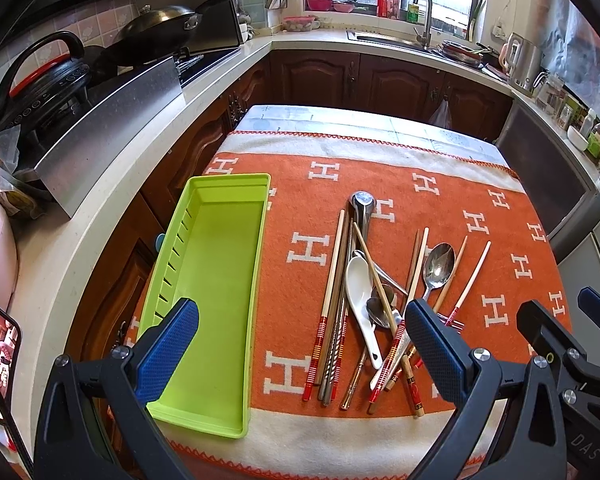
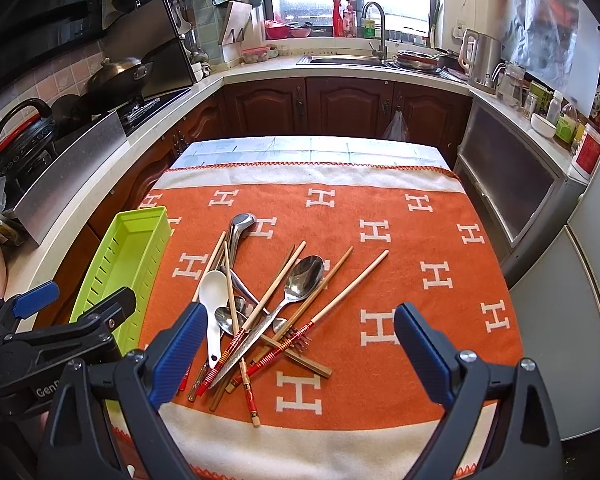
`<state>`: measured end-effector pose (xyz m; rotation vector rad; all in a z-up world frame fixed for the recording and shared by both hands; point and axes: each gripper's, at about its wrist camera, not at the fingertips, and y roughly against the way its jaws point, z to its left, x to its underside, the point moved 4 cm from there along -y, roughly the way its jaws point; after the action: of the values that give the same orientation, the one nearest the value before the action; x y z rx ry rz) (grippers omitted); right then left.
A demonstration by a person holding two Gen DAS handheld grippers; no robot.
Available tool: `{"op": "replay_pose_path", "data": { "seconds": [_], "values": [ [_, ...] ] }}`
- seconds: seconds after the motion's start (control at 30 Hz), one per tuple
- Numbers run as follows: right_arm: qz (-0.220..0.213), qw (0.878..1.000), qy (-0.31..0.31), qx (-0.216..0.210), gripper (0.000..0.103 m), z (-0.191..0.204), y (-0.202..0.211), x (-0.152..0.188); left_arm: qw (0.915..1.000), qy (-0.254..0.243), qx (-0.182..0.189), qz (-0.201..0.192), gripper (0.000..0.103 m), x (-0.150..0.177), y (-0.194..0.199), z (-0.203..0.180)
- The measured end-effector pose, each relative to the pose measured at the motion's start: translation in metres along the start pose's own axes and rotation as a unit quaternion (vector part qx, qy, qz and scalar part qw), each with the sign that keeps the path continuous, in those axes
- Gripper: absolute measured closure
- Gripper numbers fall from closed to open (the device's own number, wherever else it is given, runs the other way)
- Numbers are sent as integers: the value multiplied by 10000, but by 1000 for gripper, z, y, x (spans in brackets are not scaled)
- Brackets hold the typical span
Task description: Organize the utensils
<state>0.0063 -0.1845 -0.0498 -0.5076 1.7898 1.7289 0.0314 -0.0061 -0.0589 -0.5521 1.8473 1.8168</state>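
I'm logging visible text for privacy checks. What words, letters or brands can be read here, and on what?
"H", repeated, woven into the orange blanket.
"DAS", on the right gripper body, seen from the left wrist.
"Gen", cut off, on the left gripper body, seen from the right wrist.
Counter bottles: labels too small to read.

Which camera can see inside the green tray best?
The left wrist view. The green tray lies right ahead there, so its whole bare floor shows, with only one fingertip overlapping its near corner. The right wrist view catches the tray off to the side, foreshortened and partly behind the left gripper.
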Motion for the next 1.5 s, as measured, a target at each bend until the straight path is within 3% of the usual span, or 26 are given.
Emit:
{"op": "replay_pose_path", "data": {
  "seconds": [0.47, 0.73, 0.87, 0.93, 1.13, 1.3, 1.47, 1.5],
  "values": [
    [106, 9998, -137, -46, 9, -2, -7, 10, 9994, -185, -57, 301, 1, 2, -13, -14],
    [186, 9989, -419, -107, 9, -24, -12, -1, 9982, -140, 473, 353, 1, -9, -26, -23],
    [451, 9955, -802, -240, 10, -50, -27, -5, 9933, -116, 951, 646, 1, -19, -42, -26],
    [621, 9925, -1007, -305, 18, -63, -38, -3, 9919, -110, 955, 825, 1, -23, -52, -27],
    [1167, 9806, -1509, -457, 26, -90, -75, 8, 9906, -371, 909, 950, 1, -31, -77, -39],
    [1789, 9597, -1957, -929, 39, -94, -110, 18, 9886, -714, 862, 1006, 18, -28, -94, -54],
    [2250, 9396, -2200, -1349, 46, -82, -137, 29, 9781, -844, 1247, 1438, 31, -21, -117, -68],
    [2293, 9377, -2218, -1378, 49, -80, -141, 30, 9770, -890, 1263, 1472, 41, -20, -120, -70]
  ]
}}
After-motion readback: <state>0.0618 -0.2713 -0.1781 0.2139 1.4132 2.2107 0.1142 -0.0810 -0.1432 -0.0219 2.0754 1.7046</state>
